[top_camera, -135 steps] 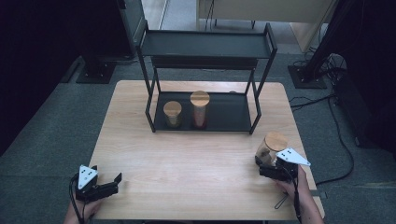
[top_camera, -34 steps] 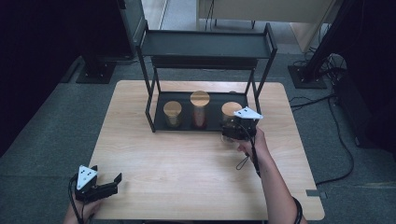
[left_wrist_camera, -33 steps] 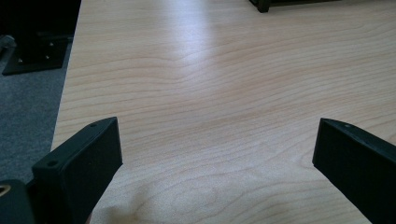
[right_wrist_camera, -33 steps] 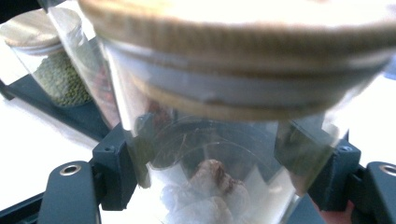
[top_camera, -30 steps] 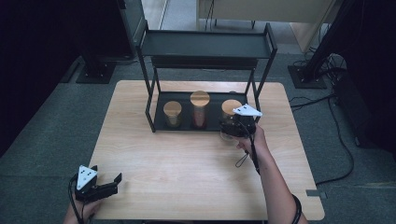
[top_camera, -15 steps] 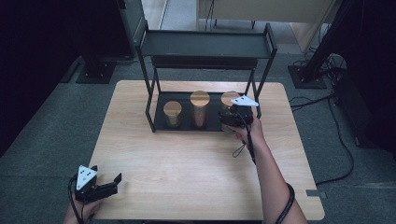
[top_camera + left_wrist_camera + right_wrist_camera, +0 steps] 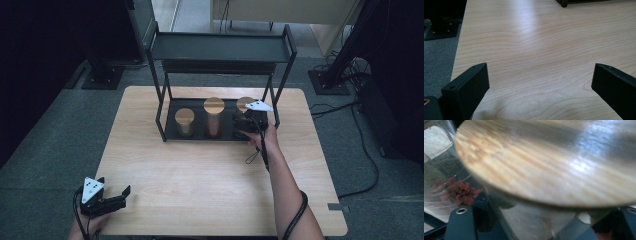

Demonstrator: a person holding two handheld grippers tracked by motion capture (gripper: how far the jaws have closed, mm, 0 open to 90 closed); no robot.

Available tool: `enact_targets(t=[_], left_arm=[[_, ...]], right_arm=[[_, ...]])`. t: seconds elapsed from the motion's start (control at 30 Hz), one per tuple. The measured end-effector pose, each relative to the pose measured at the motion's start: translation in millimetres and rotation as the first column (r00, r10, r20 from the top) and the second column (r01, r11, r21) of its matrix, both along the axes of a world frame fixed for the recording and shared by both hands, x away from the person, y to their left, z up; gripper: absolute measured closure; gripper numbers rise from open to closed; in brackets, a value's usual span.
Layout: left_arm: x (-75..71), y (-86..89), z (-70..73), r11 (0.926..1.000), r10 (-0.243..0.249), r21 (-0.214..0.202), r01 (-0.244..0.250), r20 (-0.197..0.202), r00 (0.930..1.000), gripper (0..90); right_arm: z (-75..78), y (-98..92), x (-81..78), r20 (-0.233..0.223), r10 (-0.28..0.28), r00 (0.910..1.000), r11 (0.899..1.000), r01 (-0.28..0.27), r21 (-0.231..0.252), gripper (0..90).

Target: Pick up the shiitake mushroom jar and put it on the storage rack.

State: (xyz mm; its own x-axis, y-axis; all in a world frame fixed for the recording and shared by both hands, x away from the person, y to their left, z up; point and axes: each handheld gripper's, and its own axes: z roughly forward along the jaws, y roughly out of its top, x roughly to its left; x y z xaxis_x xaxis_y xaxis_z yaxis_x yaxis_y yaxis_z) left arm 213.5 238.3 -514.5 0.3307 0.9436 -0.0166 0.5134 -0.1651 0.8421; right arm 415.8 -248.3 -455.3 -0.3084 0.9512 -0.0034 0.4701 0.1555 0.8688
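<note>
A glass jar with a round wooden lid (image 7: 245, 103) is at the right end of the lower shelf of a black two-tier rack (image 7: 220, 47). My right gripper (image 7: 245, 125) is shut on its glass body from the front. In the right gripper view the lid (image 7: 554, 162) looms large above the black jaws of the right gripper (image 7: 544, 225), which press the glass from both sides. My left gripper (image 7: 114, 186) rests at the table's front left corner, open. In the left gripper view, bare wood lies between the jaws of the left gripper (image 7: 540, 82).
Two more wooden-lidded jars stand on the lower shelf: a short one (image 7: 184, 121) at the left and a taller one (image 7: 214, 116) with reddish contents (image 7: 456, 192) in the middle. The light wooden table (image 7: 200, 175) stands on grey carpet, with cables at the right.
My right gripper has carried the jar from the table's front right up to the rack and, over the last second, in onto the right end of the lower shelf. The left gripper has stayed put.
</note>
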Motion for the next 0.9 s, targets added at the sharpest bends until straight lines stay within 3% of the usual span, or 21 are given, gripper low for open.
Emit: enact_targets(t=[0.1, 0.23, 0.3, 0.53, 0.9], left_arm=[[0.0, -0.1, 0.0, 1.0000, 0.000, 0.001, 0.000, 0.000, 1.0000, 1.5], [0.0, -0.3, 0.0, 1.0000, 0.001, 0.002, -0.001, 0.000, 1.0000, 1.5], [-0.3, -0.2, 0.0, 1.0000, 0.001, 0.001, -0.001, 0.001, 1.0000, 1.5], [0.3, -0.6, 0.0, 1.0000, -0.002, 0.005, 0.002, -0.002, 1.0000, 1.5], [0.0, -0.7, 0.0, 1.0000, 0.003, 0.005, -0.003, 0.000, 1.0000, 1.5]], right_arm=[[-0.3, 0.4, -1.8, 0.003, 0.000, 1.0000, 1.000, 0.000, 0.010, 22.9], [-2.6, 1.2, -5.0, -0.015, 0.026, 0.9995, 0.999, -0.026, 0.038, 8.4], [-5.8, 1.8, -7.3, -0.026, 0.040, 0.9989, 0.999, -0.039, 0.028, 2.4], [-10.8, -1.6, -18.2, -0.011, 0.057, 0.9983, 0.997, -0.057, 0.058, 0.8], [-17.8, -4.7, -30.5, -0.008, 0.086, 0.9962, 0.995, -0.086, 0.040, 0.0]])
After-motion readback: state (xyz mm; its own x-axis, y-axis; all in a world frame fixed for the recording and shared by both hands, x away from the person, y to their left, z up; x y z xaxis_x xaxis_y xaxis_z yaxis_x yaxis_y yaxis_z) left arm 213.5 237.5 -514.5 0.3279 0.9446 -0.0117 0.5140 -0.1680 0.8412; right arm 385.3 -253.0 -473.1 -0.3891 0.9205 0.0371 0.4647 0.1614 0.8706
